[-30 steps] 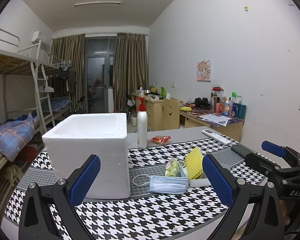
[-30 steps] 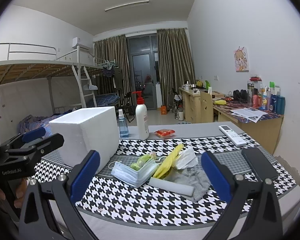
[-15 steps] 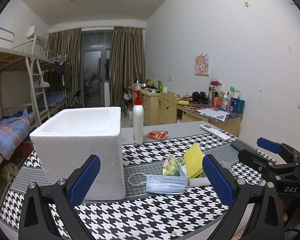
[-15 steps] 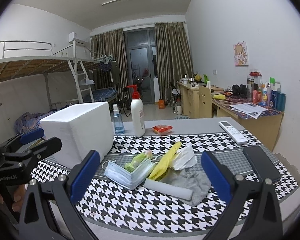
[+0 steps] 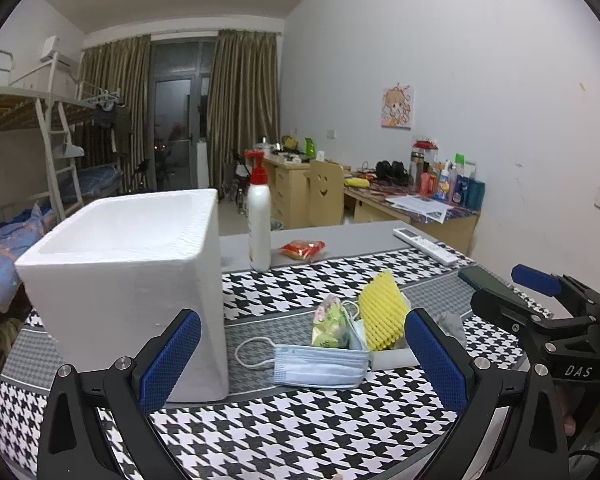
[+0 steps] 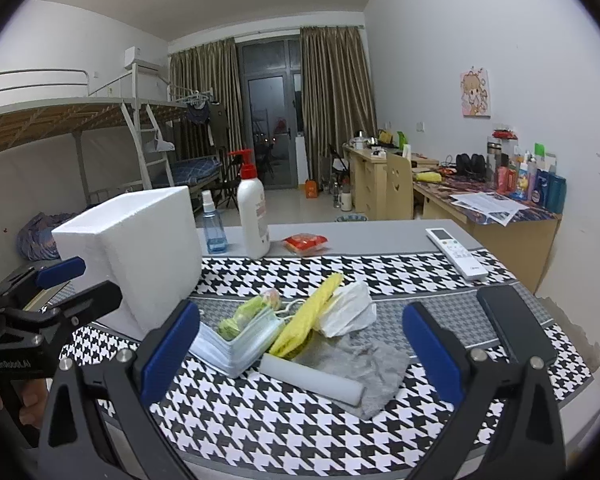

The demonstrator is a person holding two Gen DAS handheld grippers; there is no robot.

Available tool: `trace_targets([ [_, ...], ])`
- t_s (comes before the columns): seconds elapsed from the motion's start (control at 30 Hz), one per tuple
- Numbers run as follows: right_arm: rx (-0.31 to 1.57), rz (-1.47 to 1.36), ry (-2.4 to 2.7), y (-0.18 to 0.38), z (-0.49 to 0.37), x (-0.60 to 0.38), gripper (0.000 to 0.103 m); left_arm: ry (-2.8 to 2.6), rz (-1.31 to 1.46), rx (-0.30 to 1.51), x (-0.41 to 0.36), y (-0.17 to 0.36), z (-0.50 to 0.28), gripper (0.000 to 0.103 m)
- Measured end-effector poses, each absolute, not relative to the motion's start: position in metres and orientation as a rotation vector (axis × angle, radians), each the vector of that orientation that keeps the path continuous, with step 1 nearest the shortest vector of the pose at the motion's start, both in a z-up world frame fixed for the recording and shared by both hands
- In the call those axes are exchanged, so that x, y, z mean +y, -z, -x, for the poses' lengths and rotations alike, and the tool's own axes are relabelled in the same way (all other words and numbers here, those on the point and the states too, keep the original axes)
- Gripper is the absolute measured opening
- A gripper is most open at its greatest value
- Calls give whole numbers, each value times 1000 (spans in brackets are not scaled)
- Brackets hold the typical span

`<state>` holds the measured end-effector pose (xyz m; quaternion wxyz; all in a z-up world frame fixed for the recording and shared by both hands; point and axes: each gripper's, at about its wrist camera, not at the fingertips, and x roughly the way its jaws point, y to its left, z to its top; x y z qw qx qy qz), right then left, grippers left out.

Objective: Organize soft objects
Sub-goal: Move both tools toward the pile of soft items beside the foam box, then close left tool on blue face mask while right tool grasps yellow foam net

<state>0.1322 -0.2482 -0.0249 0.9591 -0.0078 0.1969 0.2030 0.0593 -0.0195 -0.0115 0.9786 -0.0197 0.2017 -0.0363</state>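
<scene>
A pile of soft things lies on the houndstooth tablecloth: a blue face mask, a green floral pouch, a yellow ridged sponge, a white crumpled cloth, a grey cloth and a white roll. A white foam box stands open to their left. My left gripper is open and empty, short of the mask. My right gripper is open and empty, short of the pile.
A white pump bottle, a blue spray bottle, a red snack packet, a white remote and a black phone lie on the table. Bunk bed at left, desks at right.
Both grippers have moved slightly closer to the table, so the box and pile look larger. Nothing on the table has moved. Both stay open.
</scene>
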Motion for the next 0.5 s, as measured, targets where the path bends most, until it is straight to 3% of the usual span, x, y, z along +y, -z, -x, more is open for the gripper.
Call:
trace_targets([
  [0.5,474,29,-411,42,-147,-257,102,96,22,506,-38,30,-83,102],
])
